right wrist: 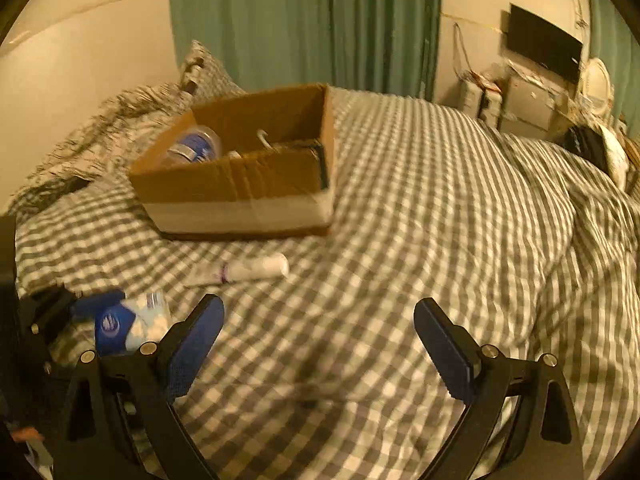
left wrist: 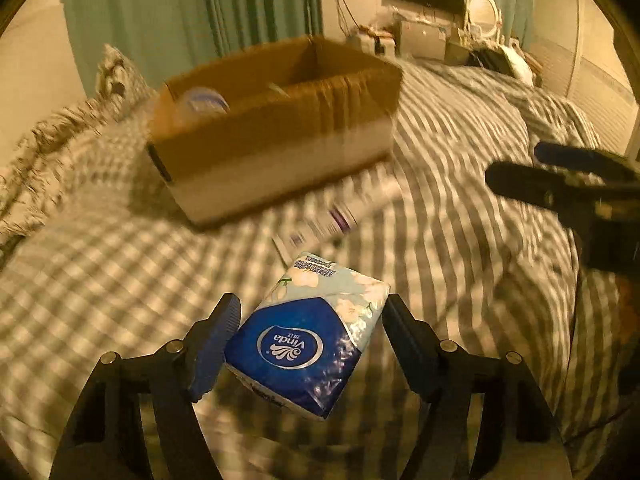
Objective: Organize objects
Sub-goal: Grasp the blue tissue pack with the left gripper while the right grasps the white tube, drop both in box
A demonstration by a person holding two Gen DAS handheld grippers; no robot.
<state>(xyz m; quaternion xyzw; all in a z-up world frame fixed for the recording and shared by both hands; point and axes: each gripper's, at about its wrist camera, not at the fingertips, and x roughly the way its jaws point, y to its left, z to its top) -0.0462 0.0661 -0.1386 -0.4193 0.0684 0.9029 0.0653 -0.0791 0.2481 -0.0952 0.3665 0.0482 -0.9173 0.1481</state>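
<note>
A blue and white Vinda tissue pack (left wrist: 310,336) sits between the fingers of my left gripper (left wrist: 312,320), which is shut on it and holds it above the checked bed cover. It also shows in the right wrist view (right wrist: 128,322), at the left. An open cardboard box (left wrist: 276,140) (right wrist: 240,184) stands on the bed beyond, with a clear plastic container (right wrist: 192,148) inside. A white tube (left wrist: 344,208) (right wrist: 244,270) lies on the cover in front of the box. My right gripper (right wrist: 320,336) is open and empty over the cover; it shows at the right of the left wrist view (left wrist: 560,176).
The grey and white checked cover (right wrist: 440,240) spreads over the bed. Pillows (right wrist: 200,76) lie behind the box by the green curtain (right wrist: 304,20). A cluttered desk with a dark screen (right wrist: 544,44) stands at the far right.
</note>
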